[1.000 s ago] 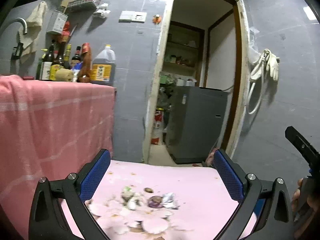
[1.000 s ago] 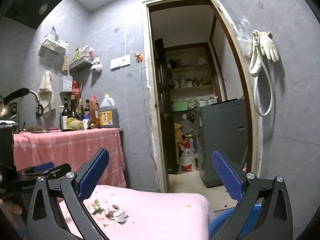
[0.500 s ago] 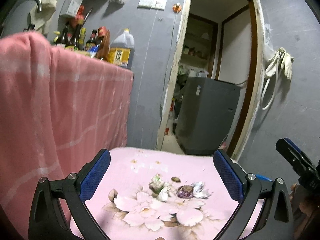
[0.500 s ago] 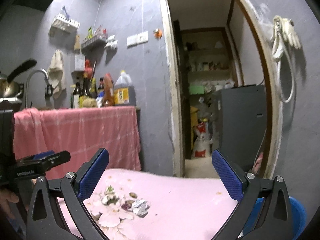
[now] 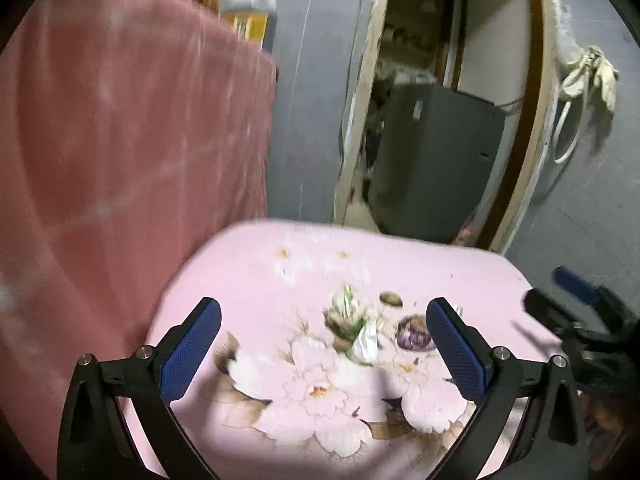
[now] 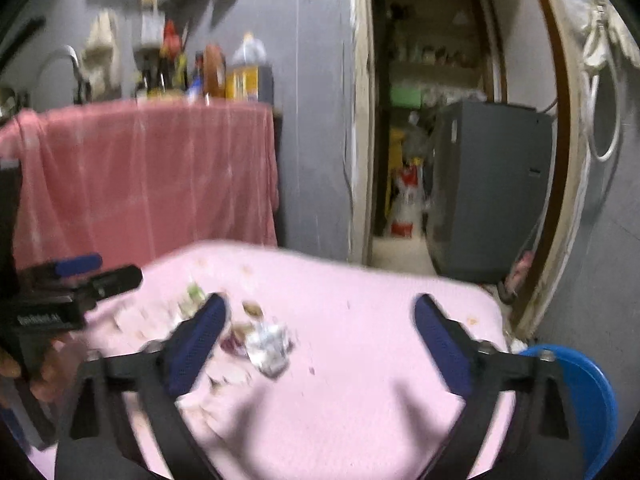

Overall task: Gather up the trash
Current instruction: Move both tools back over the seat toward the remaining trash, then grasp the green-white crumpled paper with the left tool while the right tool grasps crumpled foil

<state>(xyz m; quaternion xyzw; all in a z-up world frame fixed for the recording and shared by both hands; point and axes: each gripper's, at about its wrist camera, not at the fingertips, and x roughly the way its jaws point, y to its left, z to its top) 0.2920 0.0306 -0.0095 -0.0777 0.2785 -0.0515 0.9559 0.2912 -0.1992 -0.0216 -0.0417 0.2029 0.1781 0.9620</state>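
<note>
A small heap of trash lies on the pink flowered tablecloth (image 5: 280,272): green-white vegetable scraps (image 5: 346,312), a crumpled white wrapper (image 5: 366,344), a purple peel (image 5: 414,334) and a brown bit (image 5: 391,299). My left gripper (image 5: 320,344) is open and empty, hovering just short of the heap. My right gripper (image 6: 320,332) is open and empty above the table; a crumpled silvery wrapper (image 6: 270,346) lies near its left finger. Each gripper shows in the other's view, the right gripper (image 5: 576,312) at the far right and the left gripper (image 6: 76,280) at the far left.
A blue bin (image 6: 580,396) stands low at the table's right edge. A counter draped in a pink cloth (image 6: 148,176) with bottles (image 6: 248,72) stands to the left. A doorway with a grey appliance (image 6: 488,188) lies behind the table.
Both grippers have tilted down and moved closer to the table; the trash heap now sits higher and larger between the fingers. Both stay open.
</note>
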